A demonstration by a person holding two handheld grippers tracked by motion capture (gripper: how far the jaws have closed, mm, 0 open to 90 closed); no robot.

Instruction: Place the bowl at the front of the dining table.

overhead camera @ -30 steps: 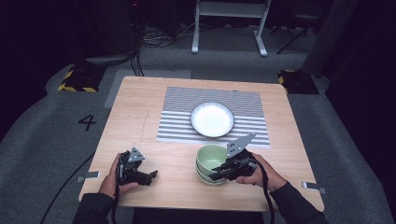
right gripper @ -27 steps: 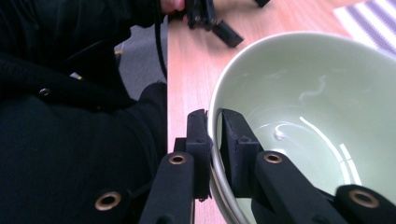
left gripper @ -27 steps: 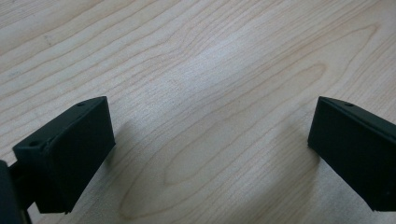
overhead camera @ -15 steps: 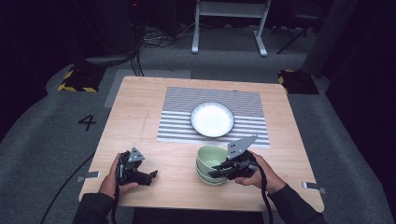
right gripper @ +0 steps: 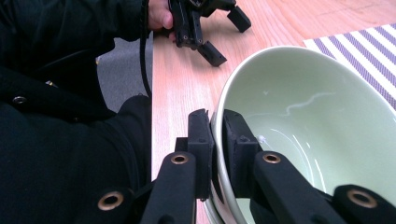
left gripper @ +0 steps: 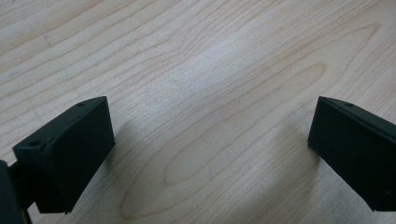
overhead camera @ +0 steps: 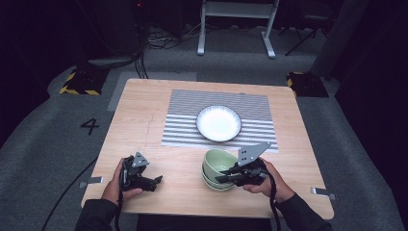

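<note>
Seemingly early on, the right gripper (right gripper: 217, 154) pinches the top green bowl's (overhead camera: 220, 161) rim, unlifted from its stack, while the left gripper (left gripper: 210, 149) rests spread on the table (overhead camera: 144, 120).

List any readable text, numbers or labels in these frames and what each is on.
"4": dark numeral on the grey floor, left of the table.
No other text is readable. The green bowl, white plate, striped mat and both grippers carry no legible marks. The yellow-black hazard blocks beyond the table carry stripes, no words.
</note>
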